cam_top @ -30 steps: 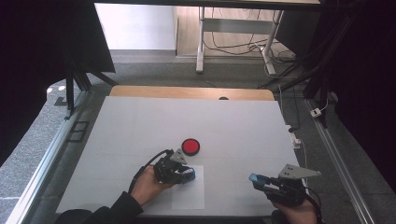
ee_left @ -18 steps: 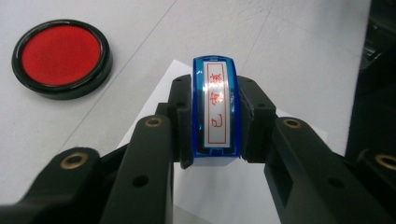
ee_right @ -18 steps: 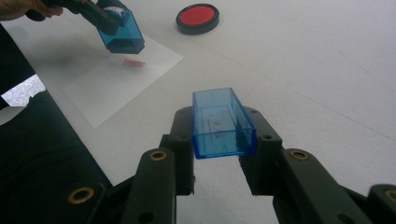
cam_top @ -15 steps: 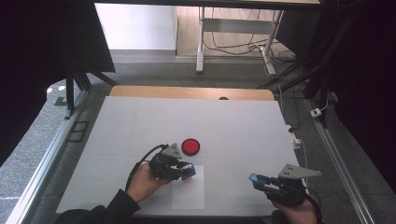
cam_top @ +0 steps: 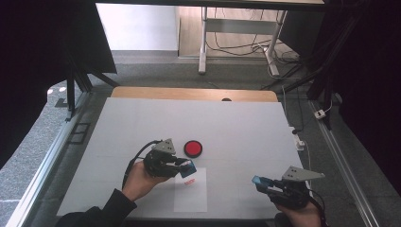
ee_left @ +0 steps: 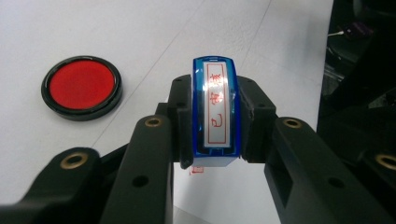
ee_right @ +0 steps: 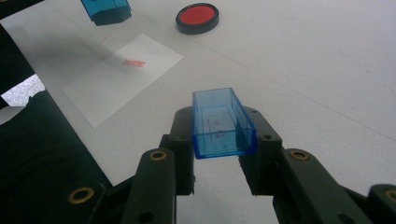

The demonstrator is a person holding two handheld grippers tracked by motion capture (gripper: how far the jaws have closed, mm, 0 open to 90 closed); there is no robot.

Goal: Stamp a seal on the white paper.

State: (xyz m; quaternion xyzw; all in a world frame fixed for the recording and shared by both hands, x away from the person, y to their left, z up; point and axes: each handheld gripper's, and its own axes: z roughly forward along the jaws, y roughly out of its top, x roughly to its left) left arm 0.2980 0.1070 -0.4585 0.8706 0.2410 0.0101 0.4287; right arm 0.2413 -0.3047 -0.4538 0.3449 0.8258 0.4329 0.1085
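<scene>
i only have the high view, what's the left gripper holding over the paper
Observer: The left gripper is shut on a blue stamp, its label printed in red characters.
Operator: did a print land on the paper
Observer: Yes. The right gripper view shows a small red mark on the white sheet, and the stamp is lifted clear of it.
Operator: and the right one, looks like something blue
Observer: The right gripper is shut on a clear blue stamp cap, open side up, with faint red smudges inside.
</scene>
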